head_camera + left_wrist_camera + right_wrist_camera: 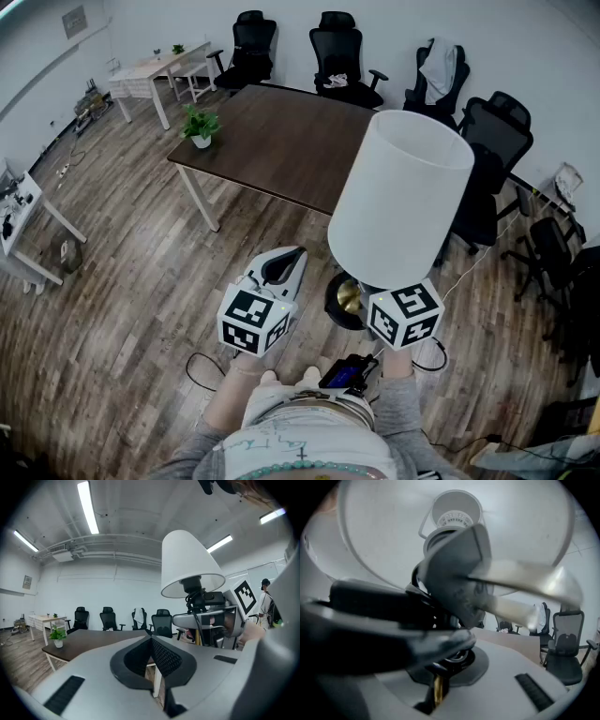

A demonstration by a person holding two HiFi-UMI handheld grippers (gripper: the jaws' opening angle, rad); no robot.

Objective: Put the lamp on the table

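Observation:
The lamp has a tall white shade (403,202), a brass stem and a round black base (343,302). My right gripper (380,298) is shut on the stem just under the shade, and the brass stem (436,692) shows between its jaws. The lamp hangs upright over the wooden floor, short of the dark brown table (281,141). My left gripper (286,261) is beside the lamp on its left, shut and holding nothing (151,641). From there the shade (190,564) stands at the upper right.
A small potted plant (200,127) sits on the table's left corner. Black office chairs (342,56) line the far side and the right (492,141). A light wooden table (155,70) stands at the back left. The lamp's cable (439,354) trails by my right side.

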